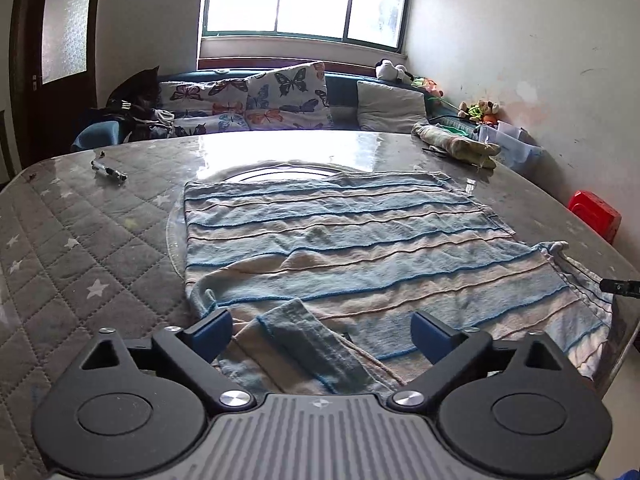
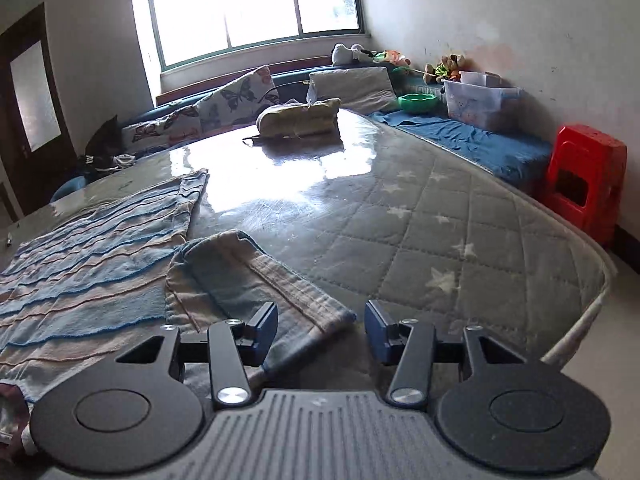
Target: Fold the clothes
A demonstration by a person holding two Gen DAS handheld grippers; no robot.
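A blue and beige striped garment lies spread flat on the table, seen at the left in the right wrist view. One sleeve is folded in over its near edge. My left gripper hangs just above that sleeve, jaws wide open, touching nothing. The other sleeve lies out to the side on the quilted cover. My right gripper is open, and the sleeve's cuff end lies between its blue fingers without being pinched.
The table has a quilted star cover under glass and a round turntable. A folded beige cloth sits at the far side, a pen-like object at far left. A red stool and sofa cushions stand beyond.
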